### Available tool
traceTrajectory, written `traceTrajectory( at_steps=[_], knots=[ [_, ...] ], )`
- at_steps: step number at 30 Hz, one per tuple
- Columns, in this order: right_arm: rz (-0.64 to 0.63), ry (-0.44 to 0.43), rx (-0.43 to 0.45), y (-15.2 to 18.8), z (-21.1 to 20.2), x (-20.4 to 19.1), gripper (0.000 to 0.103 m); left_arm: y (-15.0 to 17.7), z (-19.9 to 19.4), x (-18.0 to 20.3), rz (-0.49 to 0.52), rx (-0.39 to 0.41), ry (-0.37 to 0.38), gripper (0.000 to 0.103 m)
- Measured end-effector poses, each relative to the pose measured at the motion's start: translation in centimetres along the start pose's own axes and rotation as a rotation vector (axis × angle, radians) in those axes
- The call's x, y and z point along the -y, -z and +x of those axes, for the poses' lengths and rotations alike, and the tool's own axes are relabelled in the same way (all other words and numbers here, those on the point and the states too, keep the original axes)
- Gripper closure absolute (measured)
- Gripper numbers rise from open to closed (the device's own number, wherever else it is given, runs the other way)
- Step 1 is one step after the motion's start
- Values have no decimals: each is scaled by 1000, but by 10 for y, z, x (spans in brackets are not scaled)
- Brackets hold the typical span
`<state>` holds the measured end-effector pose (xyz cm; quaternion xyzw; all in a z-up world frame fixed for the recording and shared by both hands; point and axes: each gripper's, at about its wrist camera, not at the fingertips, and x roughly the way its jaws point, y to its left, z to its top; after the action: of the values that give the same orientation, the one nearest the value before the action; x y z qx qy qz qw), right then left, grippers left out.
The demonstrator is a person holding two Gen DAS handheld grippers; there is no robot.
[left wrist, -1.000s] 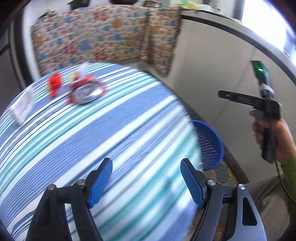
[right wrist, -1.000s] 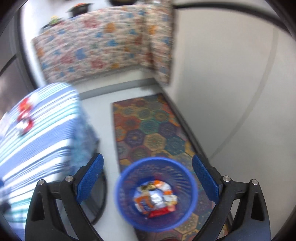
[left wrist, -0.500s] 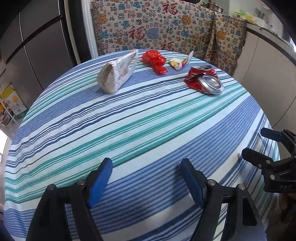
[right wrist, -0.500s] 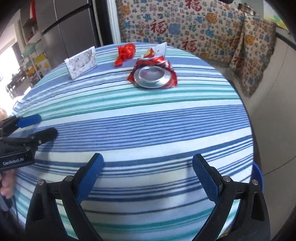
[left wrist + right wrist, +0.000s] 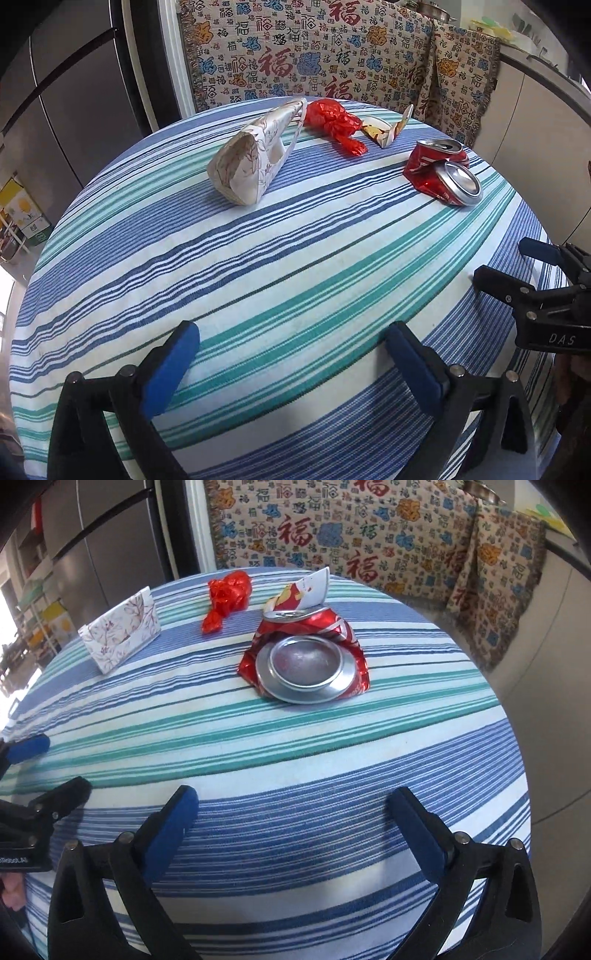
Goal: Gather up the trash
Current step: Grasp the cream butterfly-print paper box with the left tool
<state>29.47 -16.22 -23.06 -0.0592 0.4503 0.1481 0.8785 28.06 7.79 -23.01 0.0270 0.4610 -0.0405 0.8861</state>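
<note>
Trash lies at the far side of a round table under a striped cloth. There is a crushed red can, a crumpled red wrapper, a white floral paper box and a torn small carton. My left gripper hovers over the near edge of the table, its jaws opening with nothing between them. My right gripper hangs beside it on the right, facing the can, its jaws also opening and empty.
A cloth printed with red characters hangs behind the table. Grey fridge doors stand at the left and pale cabinets at the right. Part of a hand shows at the left gripper's grip.
Both views swung left, from the blue basket on the floor onto the table. The trash now lies straight ahead, and the left jaws stand wider than before.
</note>
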Motion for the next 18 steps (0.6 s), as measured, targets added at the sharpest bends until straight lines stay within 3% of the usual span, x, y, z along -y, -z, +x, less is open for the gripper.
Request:
traceTrajectory(
  at_steps=[14, 18],
  knots=[
    [-1, 0, 0, -3, 2, 1, 0, -51, 35, -42, 1, 25, 8, 0],
    [-2, -1, 0, -3, 2, 1, 0, -71, 49, -46, 44, 27, 37, 0]
  ],
)
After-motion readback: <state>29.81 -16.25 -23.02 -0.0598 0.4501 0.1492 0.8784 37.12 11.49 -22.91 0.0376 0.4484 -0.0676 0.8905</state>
